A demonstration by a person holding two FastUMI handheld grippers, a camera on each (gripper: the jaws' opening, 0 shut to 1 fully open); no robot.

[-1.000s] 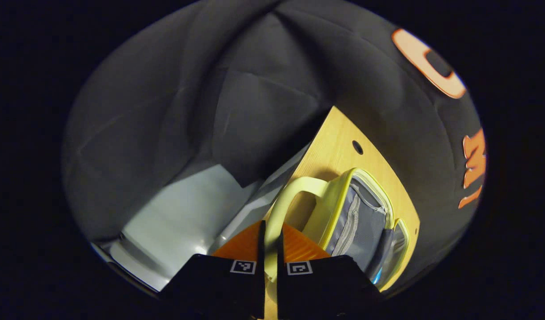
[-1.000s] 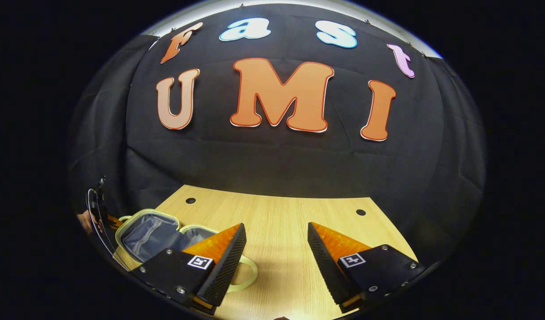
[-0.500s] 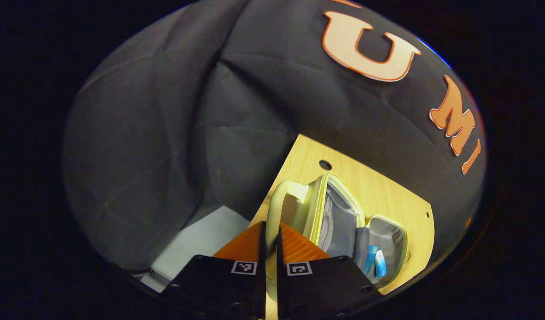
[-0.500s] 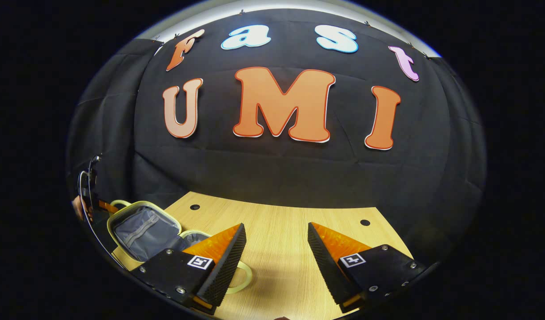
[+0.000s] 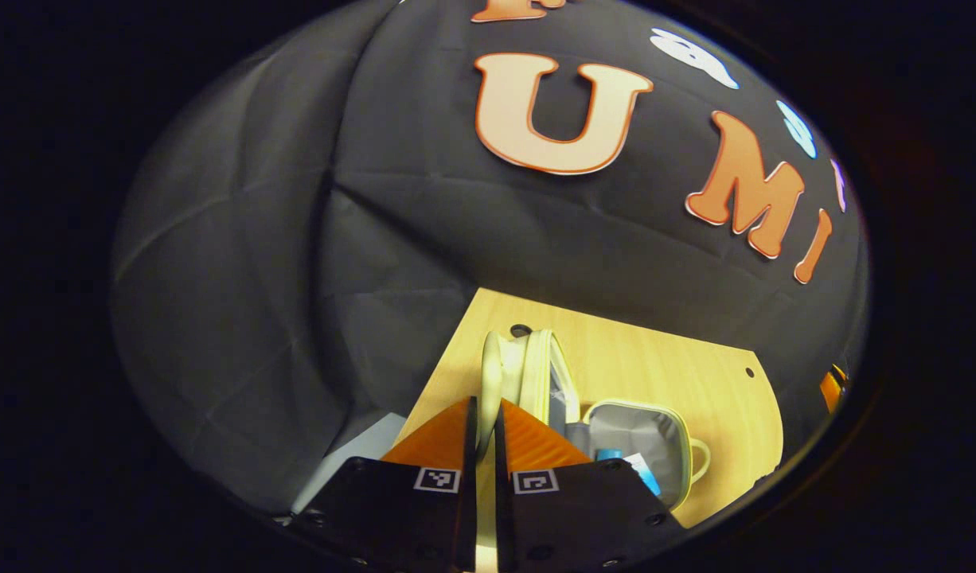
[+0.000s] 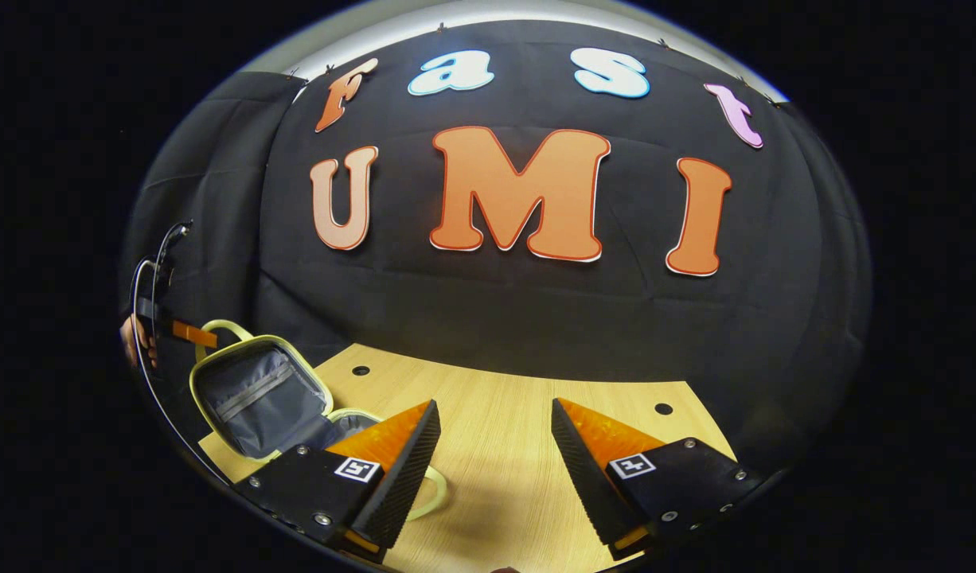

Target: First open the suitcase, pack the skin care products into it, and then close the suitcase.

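Left gripper [image 5: 482, 430] pinches the lid handle [image 5: 492, 374], holding the suitcase lid [image 6: 257, 394] upright, presumably for closing over the skin care products [image 5: 627, 464]. Right gripper [image 6: 496, 454] waits spread above the table [image 6: 504, 414].

There was one small yellow-green suitcase with a grey fabric lining [image 5: 643, 434], lying open on one light wooden table [image 5: 663, 374]. Inside it lay two blue-and-white skin care tubes [image 5: 638, 471]. Two orange-fingered grippers were present.
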